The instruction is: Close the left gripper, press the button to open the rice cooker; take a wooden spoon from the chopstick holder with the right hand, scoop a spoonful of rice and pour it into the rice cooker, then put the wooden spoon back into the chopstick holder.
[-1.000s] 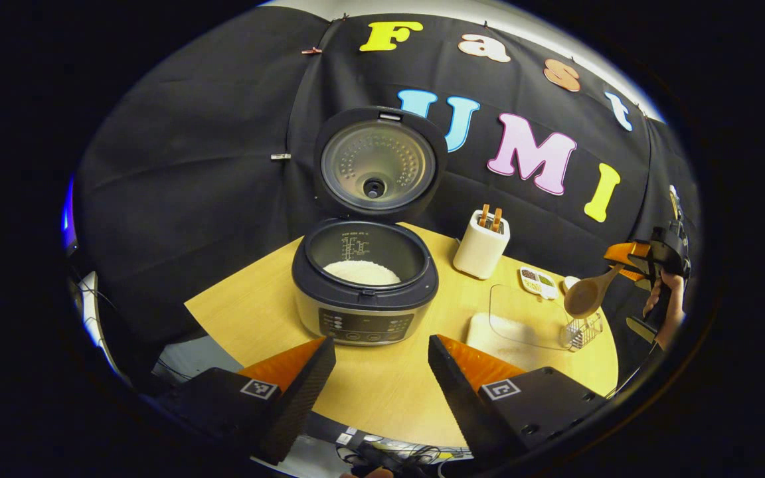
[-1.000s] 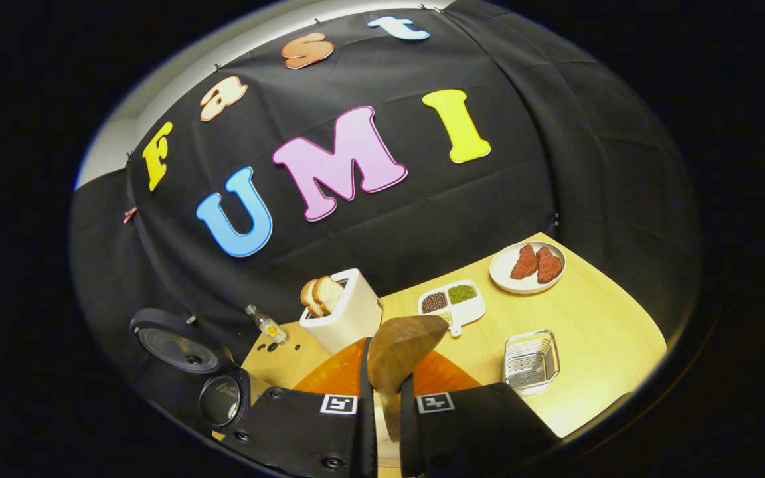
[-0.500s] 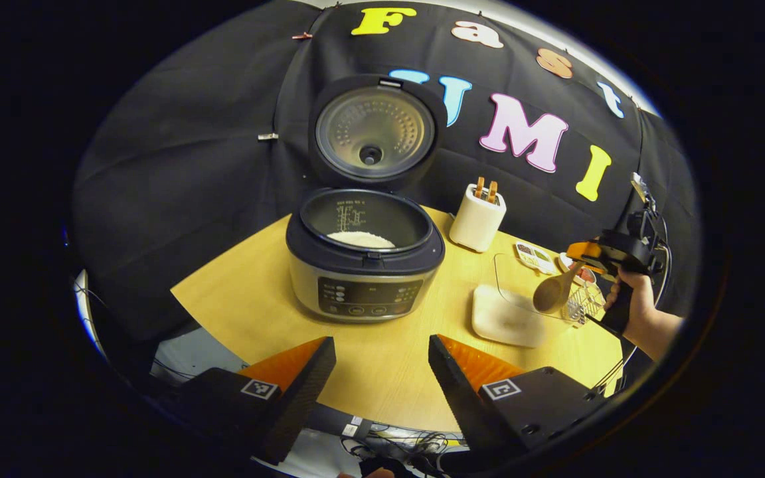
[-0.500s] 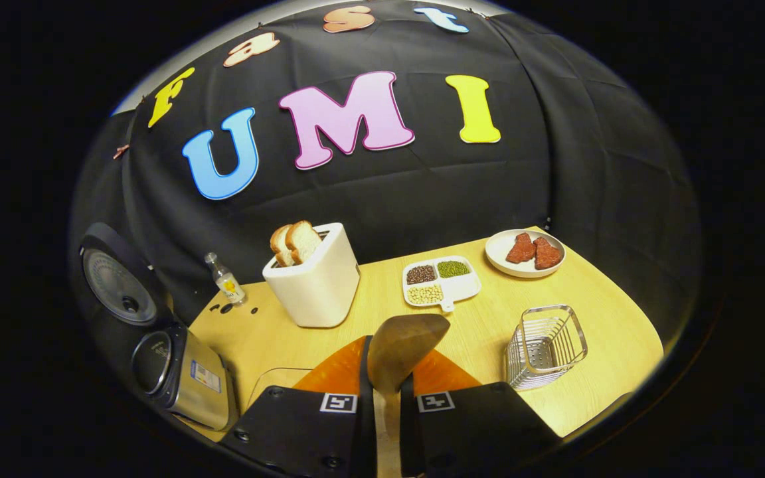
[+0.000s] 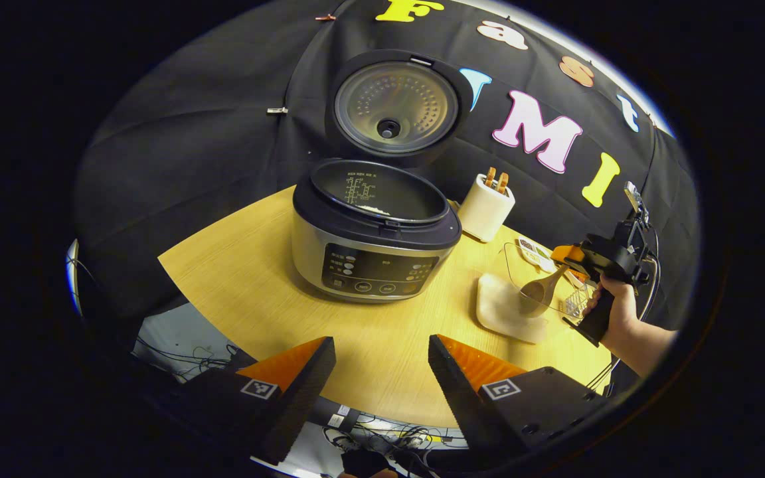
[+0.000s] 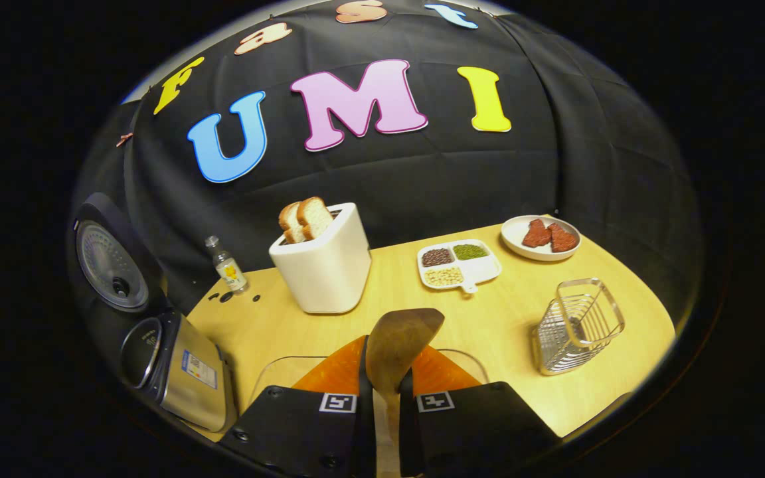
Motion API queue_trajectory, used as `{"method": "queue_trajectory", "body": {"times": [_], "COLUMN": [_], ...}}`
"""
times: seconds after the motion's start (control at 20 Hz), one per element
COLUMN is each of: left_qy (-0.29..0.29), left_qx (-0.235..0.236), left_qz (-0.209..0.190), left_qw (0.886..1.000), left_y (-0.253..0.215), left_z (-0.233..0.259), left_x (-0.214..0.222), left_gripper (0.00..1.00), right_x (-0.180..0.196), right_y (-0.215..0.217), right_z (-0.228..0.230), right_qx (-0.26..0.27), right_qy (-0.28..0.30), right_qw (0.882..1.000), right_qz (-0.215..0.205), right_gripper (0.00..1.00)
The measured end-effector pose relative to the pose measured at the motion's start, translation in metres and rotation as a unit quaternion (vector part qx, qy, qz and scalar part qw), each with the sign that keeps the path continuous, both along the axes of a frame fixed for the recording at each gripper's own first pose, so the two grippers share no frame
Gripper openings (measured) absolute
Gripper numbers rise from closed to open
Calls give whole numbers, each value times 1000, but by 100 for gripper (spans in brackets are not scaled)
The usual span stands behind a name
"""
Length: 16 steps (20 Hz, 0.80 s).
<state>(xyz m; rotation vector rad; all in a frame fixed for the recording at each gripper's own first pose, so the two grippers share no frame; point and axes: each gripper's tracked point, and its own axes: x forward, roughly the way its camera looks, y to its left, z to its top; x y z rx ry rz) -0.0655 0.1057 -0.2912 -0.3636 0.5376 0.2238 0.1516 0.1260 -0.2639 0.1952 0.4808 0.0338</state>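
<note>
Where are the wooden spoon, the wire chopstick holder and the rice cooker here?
wooden spoon (image 6: 401, 338): right gripper view, on the spoon's bowl above the fingers.
wire chopstick holder (image 6: 578, 325): right gripper view, on its wire side wall.
rice cooker (image 5: 372, 255): left gripper view, on its front control panel.

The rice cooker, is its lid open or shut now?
Open: the rice cooker's lid stands upright behind the pot, showing its inner plate.

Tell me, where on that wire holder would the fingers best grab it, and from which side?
Likely the top rim of the wire holder, from above: it stands upright and open-topped, so one finger can slip inside and one outside a thin wall.
</note>
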Motion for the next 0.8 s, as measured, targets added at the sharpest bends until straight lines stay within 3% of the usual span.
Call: {"method": "queue_trajectory", "body": {"times": [0.4,0.8], "left_qy": [-5,-8], "left_qx": [-1,-9], "left_qz": [14,16], "left_qw": [1000,1000], "left_y": [16,17], "left_z": [3,7], "left_x": [-5,-10], "left_gripper": [95,96], "right_x": [-14,-14], "right_y": [59,44], "right_z": [-7,-9], "right_qx": [70,193], "right_qy": [41,89], "right_qw": [996,977], "right_qz": [24,-22], "right_gripper": [18,18]}}
